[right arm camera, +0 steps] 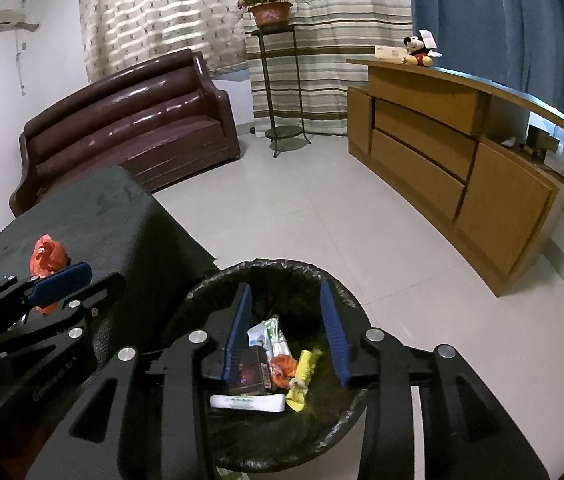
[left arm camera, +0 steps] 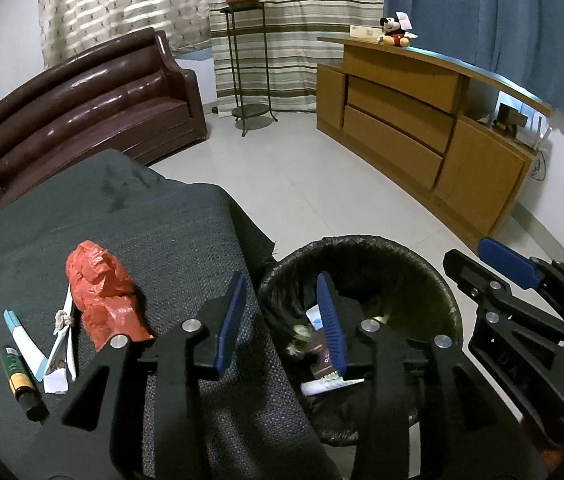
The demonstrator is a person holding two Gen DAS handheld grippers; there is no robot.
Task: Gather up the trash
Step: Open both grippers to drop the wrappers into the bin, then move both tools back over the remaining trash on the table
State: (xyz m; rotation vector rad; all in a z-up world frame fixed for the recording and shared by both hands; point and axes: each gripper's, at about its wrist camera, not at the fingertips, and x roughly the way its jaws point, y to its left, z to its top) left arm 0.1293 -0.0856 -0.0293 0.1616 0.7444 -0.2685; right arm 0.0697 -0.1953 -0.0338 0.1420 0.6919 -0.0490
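Observation:
A black-lined trash bin [left arm camera: 361, 252] stands beside a table draped in dark cloth [left arm camera: 142, 216]. On the cloth lie a crumpled red plastic bag [left arm camera: 102, 292], a white-and-blue tube [left arm camera: 24, 340], a torn white wrapper [left arm camera: 60, 352] and a green-and-yellow marker [left arm camera: 18, 380]. My left gripper [left arm camera: 282, 324] is open and empty over the table edge and bin rim. My right gripper [right arm camera: 287, 332] is open and empty above the bin [right arm camera: 282, 268], which holds several pieces of trash, among them a yellow wrapper [right arm camera: 303, 372] and a white tube [right arm camera: 248, 402].
A brown leather sofa [left arm camera: 82, 108] stands behind the table. A metal plant stand [left arm camera: 248, 68] with a potted plant is at the back. A wooden cabinet [left arm camera: 421, 136] with a Mickey toy [left arm camera: 393, 32] runs along the right. Pale tiled floor [left arm camera: 301, 184] lies between.

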